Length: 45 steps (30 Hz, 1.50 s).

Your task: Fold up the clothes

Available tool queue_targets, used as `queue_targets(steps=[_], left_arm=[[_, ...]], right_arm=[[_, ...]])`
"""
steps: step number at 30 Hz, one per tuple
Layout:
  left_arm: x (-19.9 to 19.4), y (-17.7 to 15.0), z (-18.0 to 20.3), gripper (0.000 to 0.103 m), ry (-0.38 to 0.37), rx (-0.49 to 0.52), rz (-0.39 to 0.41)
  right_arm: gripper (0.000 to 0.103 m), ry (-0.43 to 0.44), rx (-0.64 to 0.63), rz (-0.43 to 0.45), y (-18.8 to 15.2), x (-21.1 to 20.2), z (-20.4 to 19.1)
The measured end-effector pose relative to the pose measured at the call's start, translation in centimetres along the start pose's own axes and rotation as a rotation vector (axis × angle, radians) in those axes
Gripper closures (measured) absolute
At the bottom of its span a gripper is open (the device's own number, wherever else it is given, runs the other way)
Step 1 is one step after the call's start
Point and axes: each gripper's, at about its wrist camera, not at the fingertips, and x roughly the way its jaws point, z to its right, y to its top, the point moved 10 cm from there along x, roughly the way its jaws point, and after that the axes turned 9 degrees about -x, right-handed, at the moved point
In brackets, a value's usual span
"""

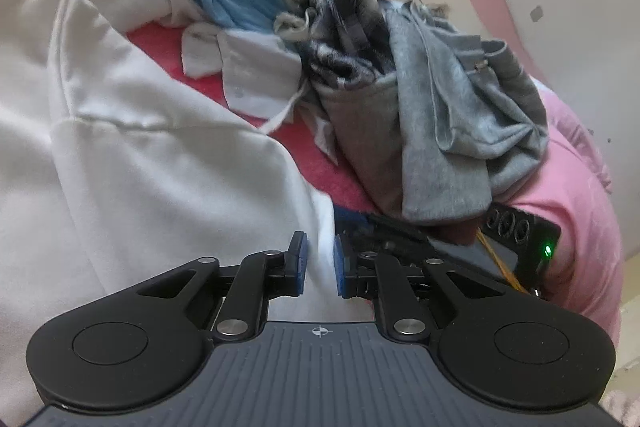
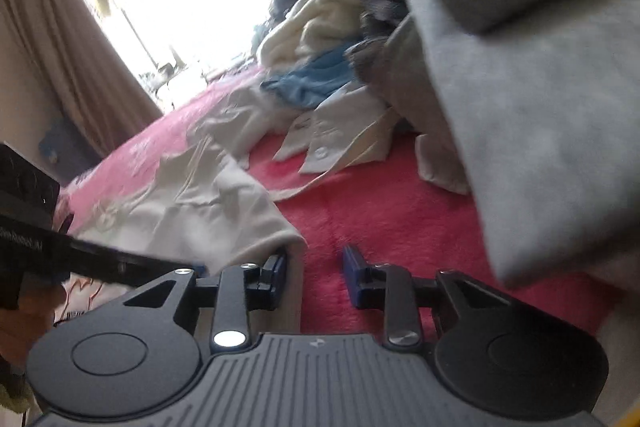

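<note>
A white garment (image 1: 132, 163) is spread on the red bed cover (image 2: 400, 211); its corner is pinched between the nearly closed left fingers (image 1: 319, 269); the right fingers (image 2: 314, 277) stand part open at its edge, nothing gripped; no completed fold is seen; a tangled pile of clothes (image 1: 400, 75) remains unfolded behind.

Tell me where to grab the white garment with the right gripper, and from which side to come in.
Take the white garment at its near corner hem, beside the right gripper. Come in low from the near side, across the red blanket: that corner lies flat and free, its edge already partly between the jaws.
</note>
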Motion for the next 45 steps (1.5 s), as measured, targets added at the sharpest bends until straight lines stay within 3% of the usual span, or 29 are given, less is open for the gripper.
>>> queue_targets(steps=[3, 8, 11, 15, 17, 19, 21, 24, 27, 30, 31, 33, 35, 38, 42, 45], left_arm=[[-0.3, -0.1, -0.2, 0.076, -0.003, -0.029, -0.010], [-2.0, -0.3, -0.3, 0.074, 0.026, -0.021, 0.018], [-2.7, -1.5, -0.6, 0.074, 0.106, 0.020, 0.007], [-3.0, -3.5, -1.2, 0.075, 0.252, 0.125, -0.030], [-3.3, -4.1, -1.4, 0.075, 0.290, 0.164, -0.033], [-3.7, -4.2, -1.5, 0.075, 0.311, 0.176, -0.027], [-4.0, -4.4, -1.7, 0.076, 0.330, 0.190, -0.022], [-4.4, -4.7, -1.6, 0.076, 0.362, 0.224, -0.010], [-5.0, -4.9, -0.9, 0.075, 0.373, 0.240, 0.012], [-5.0, -5.9, -0.2, 0.074, 0.386, 0.282, 0.016], [-4.8, -6.4, -0.1, 0.074, 0.406, 0.312, 0.014], [-4.3, -7.3, -0.2, 0.074, 0.454, 0.388, 0.022], [-4.5, -7.7, 0.1, 0.074, 0.483, 0.420, 0.038], [-5.3, -8.8, 1.5, 0.074, 0.436, 0.395, 0.037], [-5.1, -12.6, 3.2, 0.074, 0.365, 0.426, -0.023], [-4.1, -15.3, 3.6, 0.074, 0.425, 0.515, -0.033]], right_arm=[[0.069, -0.001, 0.071, 0.021, -0.3, -1.3, 1.2], [0.065, -0.080, 0.103, 0.029, -1.0, -4.8, 2.9], [0.066, -0.096, 0.071, 0.051, -1.3, -7.5, 1.8], [0.068, -0.009, 0.006, 0.063, -1.2, -9.4, -1.9], [0.069, 0.053, -0.017, 0.033, -1.6, -8.7, -3.7], [0.071, 0.066, -0.030, -0.056, -3.2, -7.0, -4.3], [0.080, -0.041, -0.080, -0.175, -5.4, -5.2, -3.1], [0.078, -0.053, -0.040, -0.150, -4.7, -6.8, -3.0], [0.078, -0.019, -0.098, -0.116, -3.8, -9.3, -5.1], [0.078, -0.042, -0.162, -0.208, -6.2, -9.4, -5.9], [0.083, -0.066, -0.179, -0.246, -7.1, -9.1, -5.9], [0.086, -0.097, -0.196, -0.265, -7.7, -8.9, -6.2], [0.083, -0.103, -0.203, -0.252, -7.3, -10.1, -7.0], [0.083, -0.048, -0.269, -0.222, -7.1, -12.7, -9.6], [0.084, -0.079, -0.279, -0.393, -12.7, -11.6, -9.3], [0.084, -0.129, -0.251, -0.334, -12.7, -12.6, -9.3]])
